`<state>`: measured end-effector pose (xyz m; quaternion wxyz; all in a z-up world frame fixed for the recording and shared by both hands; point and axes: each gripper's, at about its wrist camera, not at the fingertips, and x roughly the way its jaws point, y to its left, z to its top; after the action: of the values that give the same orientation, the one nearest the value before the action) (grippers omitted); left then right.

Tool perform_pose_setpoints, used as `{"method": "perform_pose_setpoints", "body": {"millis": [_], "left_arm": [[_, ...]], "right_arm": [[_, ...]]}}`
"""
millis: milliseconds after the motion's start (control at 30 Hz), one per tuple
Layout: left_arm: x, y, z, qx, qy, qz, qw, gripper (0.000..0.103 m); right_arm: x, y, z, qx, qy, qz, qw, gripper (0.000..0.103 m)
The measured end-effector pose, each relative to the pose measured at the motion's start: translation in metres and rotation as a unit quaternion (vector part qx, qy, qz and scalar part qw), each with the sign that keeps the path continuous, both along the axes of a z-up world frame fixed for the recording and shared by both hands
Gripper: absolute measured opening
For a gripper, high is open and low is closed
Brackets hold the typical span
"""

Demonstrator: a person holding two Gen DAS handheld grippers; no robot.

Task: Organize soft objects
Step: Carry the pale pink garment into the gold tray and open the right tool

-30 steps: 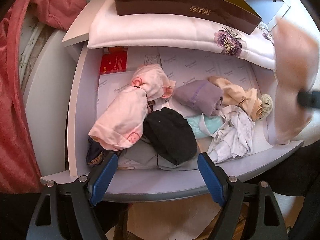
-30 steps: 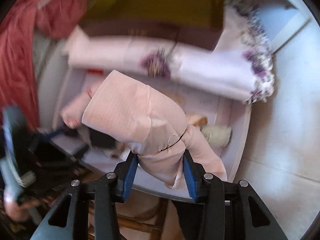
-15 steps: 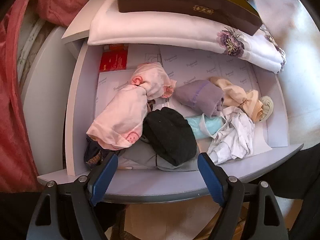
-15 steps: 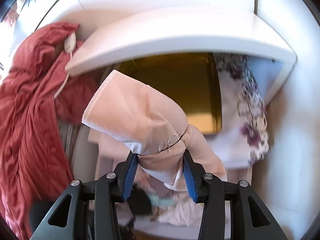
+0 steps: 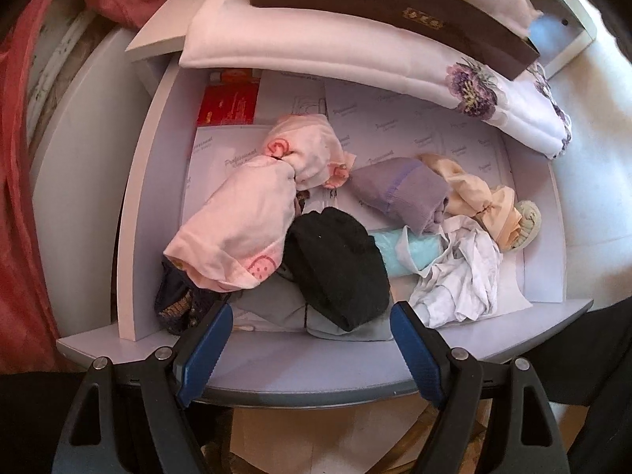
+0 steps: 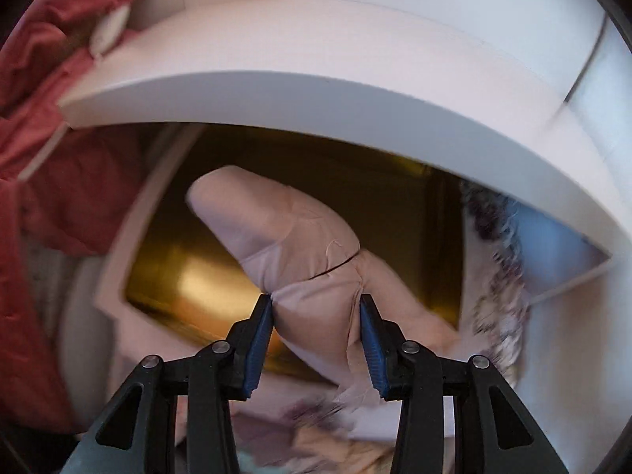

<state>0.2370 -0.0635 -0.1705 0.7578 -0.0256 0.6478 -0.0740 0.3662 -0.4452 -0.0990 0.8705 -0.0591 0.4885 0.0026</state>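
The right gripper [image 6: 316,339] clamps a pale pink rolled garment [image 6: 292,245] between its 2 blue pads, the roll sticking out above the gold-topped box [image 6: 189,272] that sits under a white shelf [image 6: 316,94]. The left gripper [image 5: 308,351] stands wide and empty just over the near edge of the drawer [image 5: 300,367]. Inside the drawer, beyond that edge, lie a black roll [image 5: 335,268], a smiley-print pink bundle [image 5: 245,233], a lilac roll [image 5: 403,189] and a crumpled white cloth [image 5: 462,276].
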Motion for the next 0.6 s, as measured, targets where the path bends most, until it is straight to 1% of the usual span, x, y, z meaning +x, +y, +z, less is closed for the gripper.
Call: {"method": "perform_pose_setpoints", "body": {"millis": [33, 133, 200, 300, 333, 400, 433, 500, 600], "left_arm": [[0.0, 0.0, 0.0, -0.002, 0.0, 0.002, 1.0, 0.083], [0.0, -0.002, 0.0, 0.0, -0.002, 0.001, 1.0, 0.083], [-0.001, -0.002, -0.001, -0.002, -0.001, -0.001, 1.0, 0.083], [-0.001, -0.004, -0.003, 0.002, 0.002, -0.005, 1.0, 0.083], [-0.002, -0.004, -0.004, 0.002, 0.004, -0.006, 1.0, 0.083], [-0.002, -0.004, -0.005, 0.003, 0.004, -0.005, 1.0, 0.083], [-0.001, -0.005, -0.005, 0.004, 0.004, -0.006, 1.0, 0.083], [-0.002, -0.006, -0.007, 0.005, 0.006, -0.007, 0.9999, 0.083], [-0.002, -0.009, -0.008, 0.008, 0.006, -0.012, 0.9999, 0.083]], "right_arm": [[0.002, -0.004, -0.003, -0.005, -0.005, -0.013, 1.0, 0.042], [0.011, -0.013, -0.013, -0.041, -0.02, -0.048, 0.998, 0.041], [0.014, -0.02, -0.018, -0.054, -0.032, -0.07, 0.996, 0.041], [0.021, -0.023, -0.03, -0.075, -0.027, -0.093, 0.992, 0.041], [0.024, -0.024, -0.036, -0.083, -0.022, -0.095, 0.992, 0.042], [0.023, -0.024, -0.039, -0.102, -0.028, -0.093, 0.99, 0.044], [0.023, -0.024, -0.04, -0.106, -0.029, -0.088, 0.99, 0.046], [0.022, -0.025, -0.038, -0.098, -0.03, -0.082, 0.991, 0.048], [0.019, -0.029, -0.034, -0.087, -0.036, -0.078, 0.993, 0.06]]}}
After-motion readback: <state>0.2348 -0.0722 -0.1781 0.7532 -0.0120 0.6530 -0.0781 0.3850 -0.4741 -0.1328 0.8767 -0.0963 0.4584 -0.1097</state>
